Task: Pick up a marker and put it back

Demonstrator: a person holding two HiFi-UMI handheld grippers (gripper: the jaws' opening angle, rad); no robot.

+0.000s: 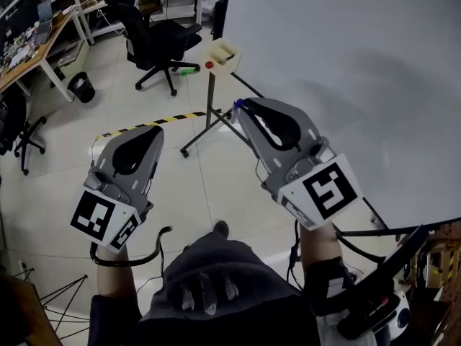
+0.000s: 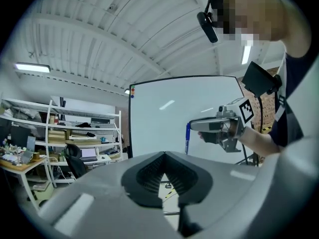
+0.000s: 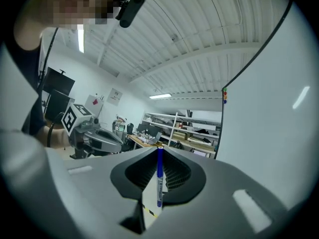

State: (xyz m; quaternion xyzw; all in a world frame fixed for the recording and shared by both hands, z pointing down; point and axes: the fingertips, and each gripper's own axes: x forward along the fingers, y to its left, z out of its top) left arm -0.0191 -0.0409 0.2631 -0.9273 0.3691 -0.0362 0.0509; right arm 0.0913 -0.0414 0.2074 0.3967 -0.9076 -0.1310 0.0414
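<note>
The pick-up half looks done: the right claw [image 1: 242,108] is clenched on a slim blue marker pen [image 3: 159,177]. The pen stands upright between the claw's ribbed pads, its top end poking just past the jaw tips. The left claw [image 1: 149,132] is closed on nothing, with only floor showing through the gap behind its meeting tips. It is held off to the right claw's left, well apart from it. What remains, as I judge it, is the return. A pale beige open-topped box [image 1: 223,54] sits at the corner of the large white whiteboard [image 1: 346,63], beyond the right claw's tips and not touching them. It is probably where the pen belongs, and the pen has not yet reached it
</note>
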